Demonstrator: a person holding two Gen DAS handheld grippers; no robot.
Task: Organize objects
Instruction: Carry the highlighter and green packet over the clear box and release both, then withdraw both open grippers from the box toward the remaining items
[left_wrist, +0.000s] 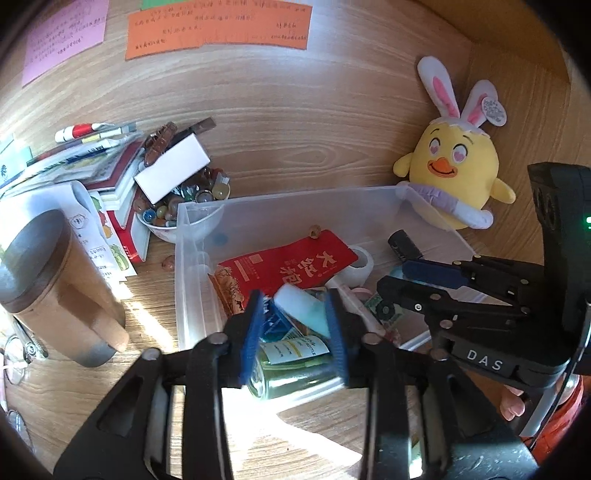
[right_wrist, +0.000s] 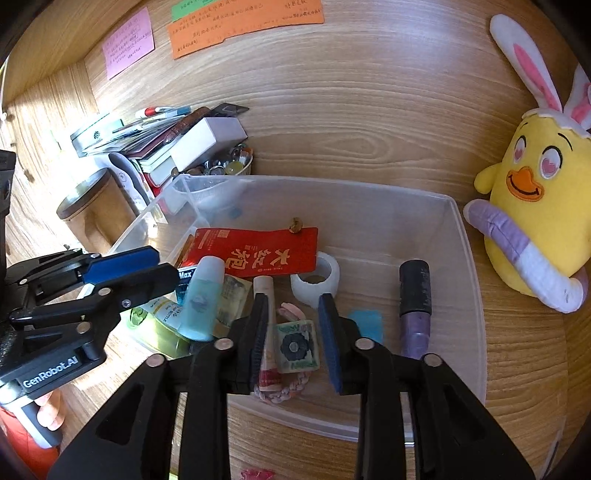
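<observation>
A clear plastic bin (left_wrist: 288, 194) (right_wrist: 332, 181) sits on the wooden desk and holds several small items. My left gripper (left_wrist: 295, 302) (right_wrist: 164, 266) is open over the bin's left end. A pale teal bottle (left_wrist: 299, 308) (right_wrist: 203, 299) lies in the bin in line with its pads, loose. My right gripper (right_wrist: 293, 301) (left_wrist: 393, 277) is open too. A small green card with a black flower (right_wrist: 297, 347) lies on the bin floor between its pads, which stand clear of it. A cream tube (right_wrist: 266, 314) lies beside the left pad.
The bin also holds a red packet (right_wrist: 255, 251), white tape roll (right_wrist: 316, 280), purple tube (right_wrist: 415, 306) and green bottle (left_wrist: 291, 373). A yellow plush chick (left_wrist: 454, 170) leans on the wall at right. Books (left_wrist: 110, 162), a marble bowl (left_wrist: 177, 206) and a brown canister (left_wrist: 55, 273) crowd the left.
</observation>
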